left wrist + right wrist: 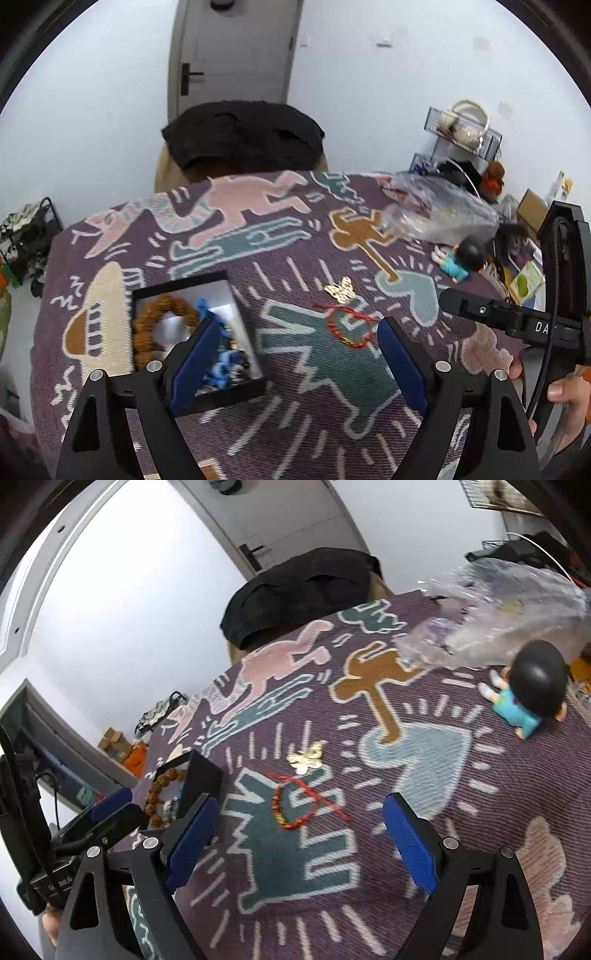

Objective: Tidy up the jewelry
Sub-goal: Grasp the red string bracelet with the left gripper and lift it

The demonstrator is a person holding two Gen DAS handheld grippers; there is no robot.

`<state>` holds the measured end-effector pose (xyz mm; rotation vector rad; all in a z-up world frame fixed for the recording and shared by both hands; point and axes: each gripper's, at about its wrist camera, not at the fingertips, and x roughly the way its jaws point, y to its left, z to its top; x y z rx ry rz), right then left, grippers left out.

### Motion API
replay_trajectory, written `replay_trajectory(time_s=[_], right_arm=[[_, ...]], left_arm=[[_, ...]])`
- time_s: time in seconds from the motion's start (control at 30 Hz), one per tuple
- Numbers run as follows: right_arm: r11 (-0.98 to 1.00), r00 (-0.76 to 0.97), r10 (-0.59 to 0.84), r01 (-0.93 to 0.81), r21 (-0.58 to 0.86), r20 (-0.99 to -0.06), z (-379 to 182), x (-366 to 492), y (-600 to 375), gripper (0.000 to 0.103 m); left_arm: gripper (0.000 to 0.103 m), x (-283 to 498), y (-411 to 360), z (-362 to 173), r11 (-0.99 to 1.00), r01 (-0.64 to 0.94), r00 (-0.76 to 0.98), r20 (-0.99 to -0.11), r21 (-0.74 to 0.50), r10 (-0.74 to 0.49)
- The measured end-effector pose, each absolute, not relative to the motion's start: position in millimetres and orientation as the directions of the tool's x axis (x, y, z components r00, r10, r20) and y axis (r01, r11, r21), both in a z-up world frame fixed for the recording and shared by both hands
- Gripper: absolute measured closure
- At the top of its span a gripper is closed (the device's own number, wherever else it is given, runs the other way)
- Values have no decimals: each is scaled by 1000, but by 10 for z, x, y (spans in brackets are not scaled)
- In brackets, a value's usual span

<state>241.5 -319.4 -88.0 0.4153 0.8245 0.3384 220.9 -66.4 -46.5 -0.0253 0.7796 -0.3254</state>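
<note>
A red bead bracelet (347, 326) with loose red cord lies on the patterned purple cloth (332, 387), and a gold butterfly piece (341, 290) lies just beyond it. To the left stands an open black box (255, 386) holding a brown bead bracelet (159, 325) and blue items (221, 363). My left gripper (298, 321) is open above the cloth, with its left finger over the box. My right gripper (302, 800) is open too, and nothing is gripped. The red bracelet (275, 806) lies on the cloth ahead of its fingertips, near the gold piece (306, 760) and the box (201, 775).
A small doll (528, 694) in a teal top sits at the far right of the cloth beside a crumpled clear plastic bag (498, 609). Beyond the table's far edge is a chair draped in black fabric (243, 136). Wire racks (465, 129) and boxes crowd the right.
</note>
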Motion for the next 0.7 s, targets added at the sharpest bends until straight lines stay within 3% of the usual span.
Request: replay_trajectory(time_s=[0.23,0.37,0.6,0.7], right_arm=[[895,642,382,-78,439,-665,-972,2351,-3440,12],[900,636,359,-42,434,-683,-1059,2358,-3579,12],[895,641,347,-8,446,-685,-1157,2334,-3752,12],[894,646,336,11,449,-685,-1170,2324,-3829,12]], left_arm=[[21,2365,-949,-575,952,279,606,-747,-123,-274],[32,2440,-1126,-648,945,303,565,-774,-126,-285],[60,2678,-1375,-905,946,309,485,-839,-98,-246],[62,2775,-1407,-1014,948,298,457,-856,-109,-243]])
